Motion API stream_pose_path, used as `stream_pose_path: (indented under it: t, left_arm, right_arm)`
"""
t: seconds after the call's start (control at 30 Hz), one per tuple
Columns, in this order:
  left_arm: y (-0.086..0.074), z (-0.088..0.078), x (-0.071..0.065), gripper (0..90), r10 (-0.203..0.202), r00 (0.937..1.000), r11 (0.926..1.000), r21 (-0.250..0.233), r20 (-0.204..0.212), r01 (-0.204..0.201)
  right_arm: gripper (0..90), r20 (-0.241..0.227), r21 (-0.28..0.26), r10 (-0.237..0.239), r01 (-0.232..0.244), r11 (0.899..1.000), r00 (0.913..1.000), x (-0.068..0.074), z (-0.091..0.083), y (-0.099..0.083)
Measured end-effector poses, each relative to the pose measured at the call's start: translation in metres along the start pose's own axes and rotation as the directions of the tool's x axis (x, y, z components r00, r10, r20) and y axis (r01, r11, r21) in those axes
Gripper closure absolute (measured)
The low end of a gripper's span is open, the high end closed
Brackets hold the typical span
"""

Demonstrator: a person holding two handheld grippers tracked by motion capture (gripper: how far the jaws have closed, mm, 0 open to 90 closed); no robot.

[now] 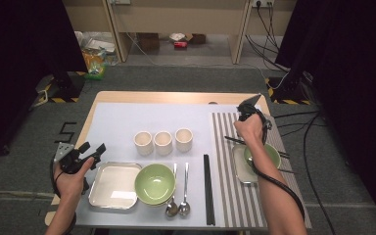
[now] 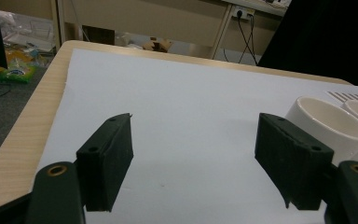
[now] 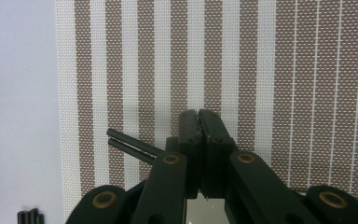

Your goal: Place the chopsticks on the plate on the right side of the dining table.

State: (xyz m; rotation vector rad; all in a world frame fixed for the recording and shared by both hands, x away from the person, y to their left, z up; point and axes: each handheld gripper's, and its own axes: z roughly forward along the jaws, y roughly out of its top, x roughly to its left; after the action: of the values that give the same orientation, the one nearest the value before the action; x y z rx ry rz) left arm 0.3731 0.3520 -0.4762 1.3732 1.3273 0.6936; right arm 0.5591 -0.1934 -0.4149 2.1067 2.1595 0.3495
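Lying crosswise, the chopsticks (image 3: 133, 145) sit pinched in the right hand-held gripper (image 3: 199, 116).

The black chopsticks (image 3: 133, 144) run behind the right gripper (image 3: 199, 116), hiding their grip point. The frame edge crops the cups (image 2: 328, 122).

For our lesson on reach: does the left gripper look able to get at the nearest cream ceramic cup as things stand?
Probably yes. The left gripper stands open over bare white mat, and the nearest cream ceramic cup sits just beyond its one jaw, upright, with nothing between them. The neighbouring cream cup stands close beside it, so room is tight.
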Motion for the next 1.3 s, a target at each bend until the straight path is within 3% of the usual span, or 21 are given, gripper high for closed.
stream_pose_path:
  t: [1.3]
  left_arm:
    - [0.0,-0.001,0.001,26.8,0.0,1.0,1.0,-0.004,-0.002,0.0]
  right_arm:
    - [89.3,0.054,0.077,-0.004,0.0,0.997,0.9985,0.0,0.011,-0.005]
